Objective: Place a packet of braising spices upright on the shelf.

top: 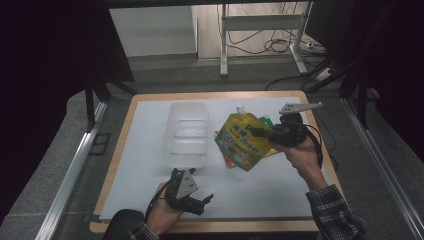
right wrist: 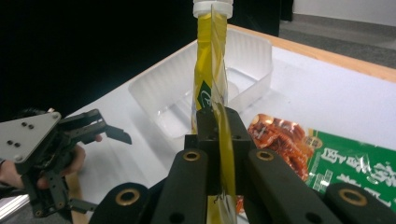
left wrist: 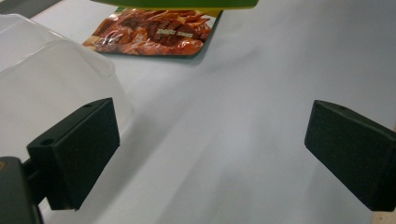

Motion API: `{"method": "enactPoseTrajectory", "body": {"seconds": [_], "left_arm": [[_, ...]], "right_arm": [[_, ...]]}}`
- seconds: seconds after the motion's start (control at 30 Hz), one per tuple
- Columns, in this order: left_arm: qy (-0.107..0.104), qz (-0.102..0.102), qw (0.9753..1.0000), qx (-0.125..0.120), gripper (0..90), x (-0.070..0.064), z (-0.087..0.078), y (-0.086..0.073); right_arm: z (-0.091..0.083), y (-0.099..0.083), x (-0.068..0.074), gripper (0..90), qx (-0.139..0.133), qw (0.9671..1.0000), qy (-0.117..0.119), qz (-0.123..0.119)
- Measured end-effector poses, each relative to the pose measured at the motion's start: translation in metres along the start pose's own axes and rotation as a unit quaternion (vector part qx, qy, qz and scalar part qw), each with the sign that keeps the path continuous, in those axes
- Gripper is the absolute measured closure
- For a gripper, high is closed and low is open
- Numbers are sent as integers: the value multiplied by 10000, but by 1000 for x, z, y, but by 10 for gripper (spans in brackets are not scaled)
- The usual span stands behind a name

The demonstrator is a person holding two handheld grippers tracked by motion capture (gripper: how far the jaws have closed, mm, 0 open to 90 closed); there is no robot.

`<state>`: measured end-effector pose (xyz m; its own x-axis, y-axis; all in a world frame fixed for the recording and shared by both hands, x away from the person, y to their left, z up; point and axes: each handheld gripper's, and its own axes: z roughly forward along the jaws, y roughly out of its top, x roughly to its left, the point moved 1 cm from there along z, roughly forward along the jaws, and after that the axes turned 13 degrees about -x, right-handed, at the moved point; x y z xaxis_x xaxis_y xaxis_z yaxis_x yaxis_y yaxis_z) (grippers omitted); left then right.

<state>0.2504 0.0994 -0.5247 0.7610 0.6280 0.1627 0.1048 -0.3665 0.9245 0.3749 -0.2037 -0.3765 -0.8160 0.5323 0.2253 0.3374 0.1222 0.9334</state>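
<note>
Your right tool (top: 261,133) was clamped on the yellow pouch (top: 242,141), gripping its edge so the pouch hung upright off the table, cap up, its long axis near vertical. From that tool the clear tray (top: 186,131) lay to the left, toward the middle of the table, its long side running from the near edge to the far edge. The snack packs (right wrist: 299,144) lay flat beneath the pouch. Your left tool (top: 196,199) rested by the near edge, jaws apart and empty, just short of the tray's near end.
</note>
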Motion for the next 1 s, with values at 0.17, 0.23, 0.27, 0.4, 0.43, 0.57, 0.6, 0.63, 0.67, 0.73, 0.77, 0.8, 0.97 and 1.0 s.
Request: {"method": "enactPoseTrajectory", "body": {"seconds": [0.17, 0.23, 0.27, 0.4, 0.43, 0.57, 0.6, 0.63, 0.67, 0.73, 0.77, 0.8, 0.97, 1.0], "left_arm": [[33, -17, 10000, 10, 29, 1, -2, -1], [28, -6, 10000, 15, 29, 1, -2, -1], [18, 21, 10000, 44, 29, 2, -3, -1], [9, -5, 10000, 56, 29, 0, -3, -2], [6, 0, 10000, 57, 29, 0, -3, -2], [41, 5, 10000, 62, 28, 0, -6, -2], [31, 30, 10000, 85, 28, 0, -6, -3], [32, 34, 9999, 95, 28, 0, -7, -3], [52, -8, 10000, 64, 27, 0, -6, -3], [47, -14, 10000, 67, 26, 0, -7, -3], [47, -16, 10000, 69, 26, 0, -7, -3], [51, -8, 10000, 76, 26, 0, -7, -3], [58, -22, 10000, 72, 26, 0, -9, -3], [61, 7, 9999, 105, 26, 0, -10, -4]], "right_arm": [[7, 8, -3, 884, -44, 10000, -38, -47], [11, 11, -4, 884, -57, 9999, -65, -87], [12, 13, -4, 884, -58, 9999, -70, -95], [18, 20, -6, 884, -35, 9998, -90, -179], [19, 22, -6, 884, -48, 9998, -91, -195], [25, 29, -9, 884, -43, 9996, -101, -263], [26, 31, -10, 884, -38, 9995, -109, -290], [28, 33, -11, 884, -34, 9994, -118, -314], [29, 34, -12, 884, -27, 9994, -123, -322], [34, 37, -14, 884, -4, 9993, -142, -344], [36, 39, -16, 884, 0, 9992, -144, -363], [38, 40, -16, 884, 15, 9992, -146, -367], [48, 45, -20, 884, 36, 9990, -131, -420], [53, 48, -22, 884, 61, 9990, -132, -428]]}}
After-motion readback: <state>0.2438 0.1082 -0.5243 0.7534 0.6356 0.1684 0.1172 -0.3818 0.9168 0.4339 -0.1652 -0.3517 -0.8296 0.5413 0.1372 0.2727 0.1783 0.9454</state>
